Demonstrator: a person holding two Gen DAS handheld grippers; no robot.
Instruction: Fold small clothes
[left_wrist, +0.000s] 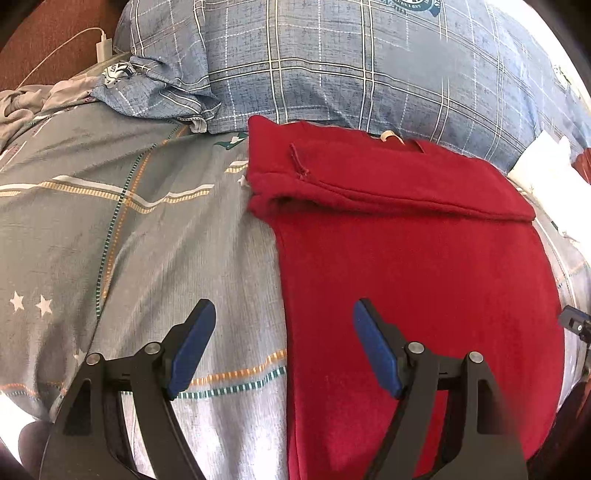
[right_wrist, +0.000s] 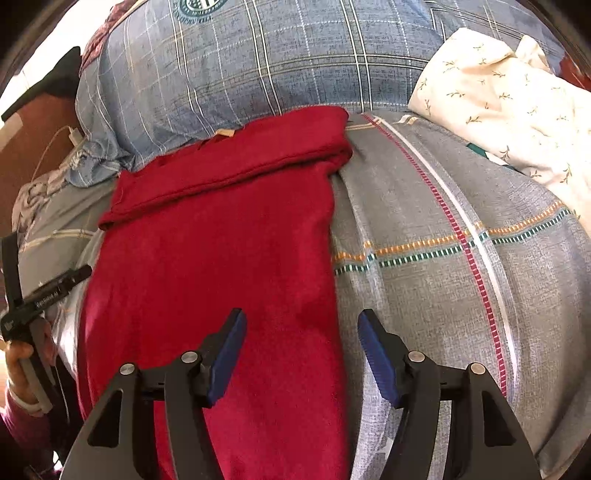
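the red top (left_wrist: 406, 258) is lying narrowed, sleeves folded in, ahead between the left tongs (left_wrist: 284, 343) and right tongs (right_wrist: 301, 354), both gaping apart and empty, with the lengthwise fold seemingly remaining.

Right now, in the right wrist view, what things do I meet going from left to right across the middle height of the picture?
left gripper → red garment → grey striped bedsheet → cream floral pillow
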